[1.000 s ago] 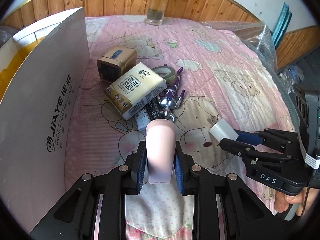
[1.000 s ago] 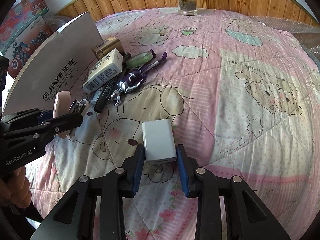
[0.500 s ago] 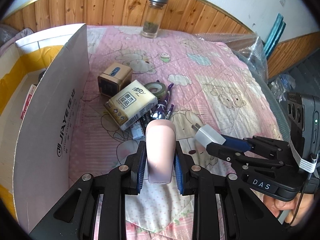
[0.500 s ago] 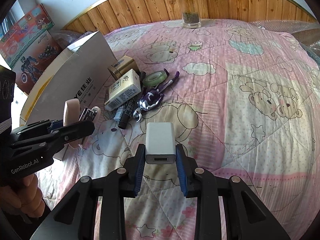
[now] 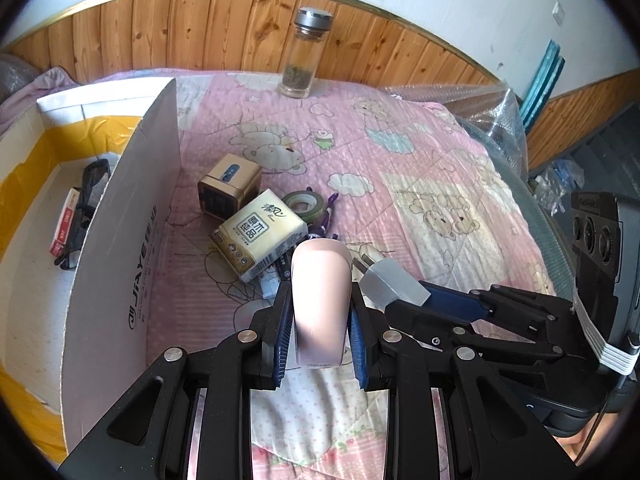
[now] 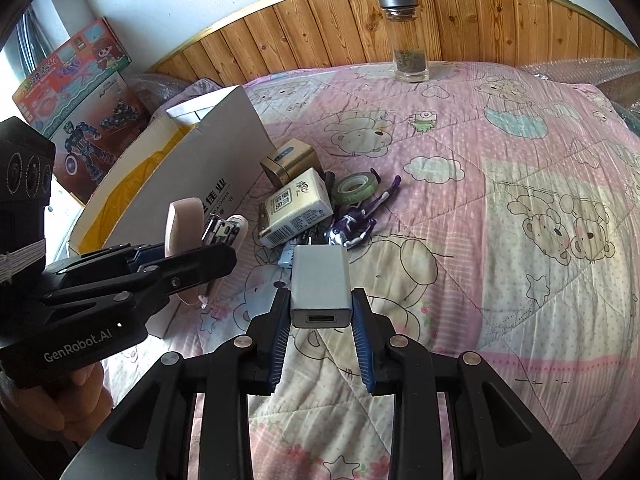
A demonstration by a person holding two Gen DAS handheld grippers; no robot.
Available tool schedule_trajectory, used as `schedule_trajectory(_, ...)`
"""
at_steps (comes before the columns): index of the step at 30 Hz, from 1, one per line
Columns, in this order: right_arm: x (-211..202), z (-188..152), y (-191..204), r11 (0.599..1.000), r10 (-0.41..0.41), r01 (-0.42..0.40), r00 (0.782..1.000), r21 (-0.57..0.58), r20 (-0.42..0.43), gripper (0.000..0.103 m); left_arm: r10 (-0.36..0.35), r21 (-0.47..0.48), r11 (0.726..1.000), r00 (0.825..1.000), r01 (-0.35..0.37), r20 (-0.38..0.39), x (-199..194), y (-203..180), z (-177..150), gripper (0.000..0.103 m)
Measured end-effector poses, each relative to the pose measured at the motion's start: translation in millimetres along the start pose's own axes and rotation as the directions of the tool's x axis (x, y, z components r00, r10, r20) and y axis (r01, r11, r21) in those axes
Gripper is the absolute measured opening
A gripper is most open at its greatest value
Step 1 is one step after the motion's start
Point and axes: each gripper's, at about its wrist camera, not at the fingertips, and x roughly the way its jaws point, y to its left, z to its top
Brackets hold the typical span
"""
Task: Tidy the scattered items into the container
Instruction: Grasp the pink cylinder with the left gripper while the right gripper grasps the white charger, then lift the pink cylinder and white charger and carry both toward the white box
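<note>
My left gripper (image 5: 318,334) is shut on a pale pink stapler (image 5: 320,292), held above the pink quilt; the stapler's metal jaw side (image 6: 218,232) shows in the right wrist view. My right gripper (image 6: 322,324) is shut on a white USB charger (image 6: 320,284), its prongs pointing away. In the left wrist view the charger (image 5: 394,284) hangs just right of the stapler. The open white cardboard box (image 5: 120,240) stands at the left, with glasses (image 5: 86,188) and a red-and-white pack (image 5: 64,224) inside. On the quilt lie a tissue pack (image 5: 260,236), a gold tin (image 5: 230,186), a green tape roll (image 5: 304,202) and a purple figure (image 6: 356,220).
A glass bottle (image 5: 302,58) with a metal lid stands at the far edge by the wooden wall panel. Bubble wrap (image 5: 492,120) lies at the right edge of the bed. A colourful toy box (image 6: 80,92) stands behind the cardboard box. A hand (image 6: 60,404) holds the left gripper.
Both grippers have risen with the stapler and the charger in their grip, and the view now reaches over the box wall into its inside. The charger has come closer to the stapler.
</note>
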Motion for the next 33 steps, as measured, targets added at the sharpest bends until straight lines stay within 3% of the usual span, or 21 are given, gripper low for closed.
schedule_trajectory(12,-13.0,11.2,22.4,0.999,0.037,-0.036,0.998,-0.011,0.060,0.031,-0.008,-0.028,1.000,0.998,0.010,0.057,-25.6,9.9,12.6,0.026)
schedule_trajectory(23,-20.0,16.1,38.7,0.999,0.052,-0.050,0.994,-0.021,0.097,0.031,0.064,0.016,0.998,0.994,-0.066,0.094,-39.2,12.7,15.3,0.026)
schedule_trajectory(33,-22.5,19.7,56.3,0.997,0.068,-0.063,0.991,-0.039,0.118,0.031,0.062,-0.008,0.998,0.991,-0.061,0.122,-56.4,23.0,19.9,0.026)
